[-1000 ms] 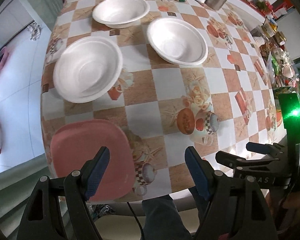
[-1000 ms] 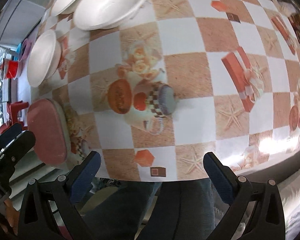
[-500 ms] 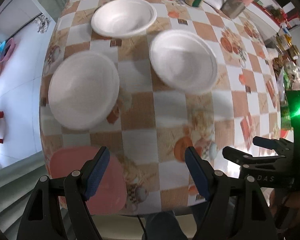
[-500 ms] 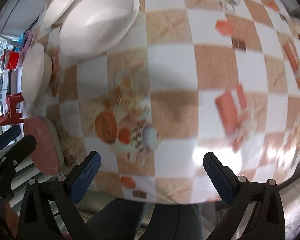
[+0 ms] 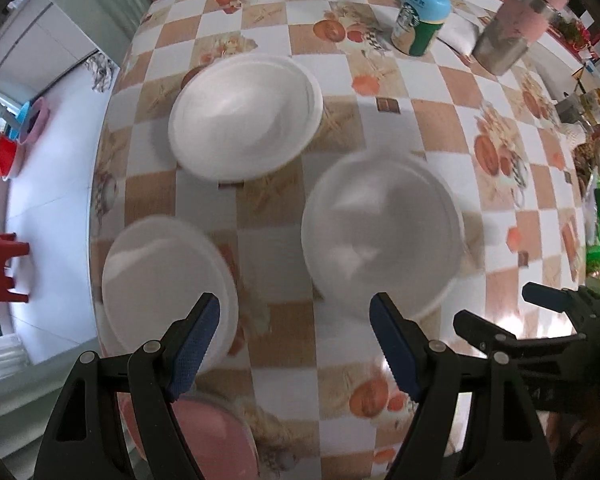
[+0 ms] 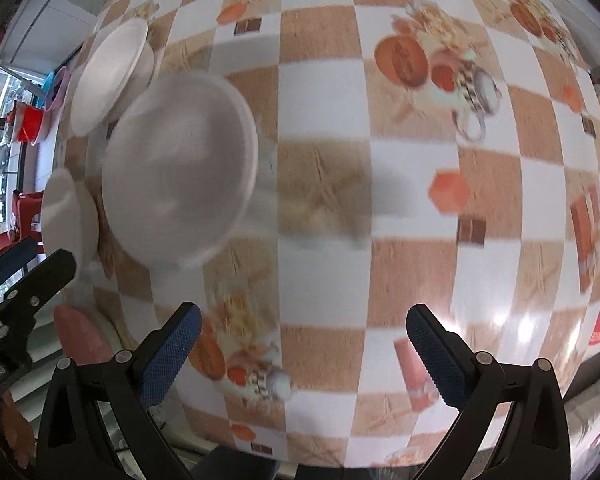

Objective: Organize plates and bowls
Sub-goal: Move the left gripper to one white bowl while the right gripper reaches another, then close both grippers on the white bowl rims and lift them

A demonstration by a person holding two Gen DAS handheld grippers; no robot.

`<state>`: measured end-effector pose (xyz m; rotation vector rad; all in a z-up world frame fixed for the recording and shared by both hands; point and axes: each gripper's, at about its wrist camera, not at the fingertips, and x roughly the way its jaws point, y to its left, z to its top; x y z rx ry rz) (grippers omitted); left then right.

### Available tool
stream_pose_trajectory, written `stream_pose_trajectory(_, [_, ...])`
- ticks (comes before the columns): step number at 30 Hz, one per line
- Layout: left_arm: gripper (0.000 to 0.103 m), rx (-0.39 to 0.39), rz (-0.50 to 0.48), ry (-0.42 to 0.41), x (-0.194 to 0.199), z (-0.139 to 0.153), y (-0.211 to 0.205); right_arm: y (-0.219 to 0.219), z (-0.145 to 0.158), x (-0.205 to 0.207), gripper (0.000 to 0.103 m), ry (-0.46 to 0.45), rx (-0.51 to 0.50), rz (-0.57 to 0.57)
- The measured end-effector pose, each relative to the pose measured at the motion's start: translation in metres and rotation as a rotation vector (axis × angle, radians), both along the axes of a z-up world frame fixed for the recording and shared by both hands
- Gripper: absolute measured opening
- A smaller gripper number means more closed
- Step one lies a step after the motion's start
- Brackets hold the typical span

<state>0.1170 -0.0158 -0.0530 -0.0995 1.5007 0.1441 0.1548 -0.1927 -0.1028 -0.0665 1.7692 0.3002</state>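
Three white bowls sit on a checkered tablecloth: a far bowl (image 5: pixel 244 116), a right bowl (image 5: pixel 380 232) and a near-left bowl (image 5: pixel 164 280). A pink plate (image 5: pixel 216 436) lies at the table's near edge, below my left gripper (image 5: pixel 296 348), which is open and empty above the cloth between the near-left and right bowls. My right gripper (image 6: pixel 304 356) is open and empty over bare cloth, to the right of the right bowl (image 6: pixel 180 172). The pink plate (image 6: pixel 82 338) shows at the left edge of the right wrist view.
A green-capped drink bottle (image 5: pixel 420 16) and a metal flask with a pink lid (image 5: pixel 516 24) stand at the far side of the table. Clutter lines the table's right side. Red stools (image 5: pixel 0 268) and tubs stand on the floor to the left.
Both grippers have moved forward over the table, so the bowls now lie closer and the pink plate has slid under the left gripper. Both stay open and empty.
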Motion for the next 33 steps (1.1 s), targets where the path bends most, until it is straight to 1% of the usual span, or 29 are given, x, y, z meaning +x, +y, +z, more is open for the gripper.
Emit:
stream_pose_trajectory(5, [0.080,0.020,0.003,0.020,0.027,-0.019,0.003,0.011,-0.009,0.026,0.103,-0.018,0.000,0.003])
stream_pose_trajectory(8, [0.080,0.014,0.002,0.037,0.037,-0.030,0.006,0.011,-0.017,0.041,0.103,-0.018,-0.014,-0.007])
stream_pose_trajectory(11, [0.072,-0.004,-0.012,0.064,0.044,-0.041,0.006,0.012,-0.023,0.047,0.103,-0.015,-0.020,-0.012])
stream_pose_trajectory(13, [0.061,-0.013,-0.018,0.088,0.046,-0.049,0.004,0.014,-0.028,0.052,0.103,-0.014,-0.019,-0.003])
stream_pose_trajectory(14, [0.059,-0.019,-0.018,0.103,0.047,-0.054,0.003,0.015,-0.029,0.054,0.103,-0.015,-0.019,0.002])
stream_pose_trajectory(15, [0.054,-0.024,-0.017,0.112,0.048,-0.057,0.003,0.017,-0.030,0.056,0.103,-0.019,-0.021,0.011])
stream_pose_trajectory(16, [0.050,-0.039,-0.013,0.122,0.049,-0.060,0.001,0.020,-0.032,0.056,0.099,-0.023,-0.027,0.021])
stream_pose_trajectory(17, [0.047,-0.050,-0.013,0.127,0.049,-0.062,0.000,0.023,-0.032,0.057,0.083,-0.026,-0.027,0.030])
stream_pose_trajectory(19, [0.040,-0.055,-0.024,0.136,0.051,-0.065,-0.005,0.034,-0.038,0.054,0.064,-0.013,-0.016,0.033])
stream_pose_trajectory(20, [0.039,-0.056,-0.033,0.141,0.051,-0.068,-0.007,0.041,-0.042,0.052,0.057,-0.003,-0.008,0.029])
stream_pose_trajectory(21, [0.035,-0.058,-0.038,0.147,0.052,-0.070,-0.009,0.043,-0.044,0.051,0.053,0.003,-0.002,0.028])
stream_pose_trajectory(22, [0.029,-0.068,-0.044,0.158,0.053,-0.073,-0.011,0.044,-0.045,0.051,0.043,0.010,0.010,0.026])
stream_pose_trajectory(23, [0.029,-0.079,-0.045,0.168,0.053,-0.075,-0.013,0.055,-0.048,0.048,0.033,0.017,0.018,0.024])
stream_pose_trajectory(24, [0.029,-0.080,-0.043,0.165,0.051,-0.076,-0.013,0.057,-0.050,0.048,0.030,0.036,0.043,0.018])
stream_pose_trajectory(25, [0.029,-0.083,-0.045,0.163,0.050,-0.076,-0.014,0.063,-0.054,0.045,0.021,0.048,0.060,0.014])
stream_pose_trajectory(27, [0.029,-0.085,-0.059,0.163,0.046,-0.076,-0.018,0.081,-0.061,0.033,0.021,0.045,0.058,0.018])
stream_pose_trajectory(33, [0.029,-0.081,-0.126,0.158,0.029,-0.070,-0.042,0.071,-0.057,0.019,0.021,0.048,0.057,0.023])
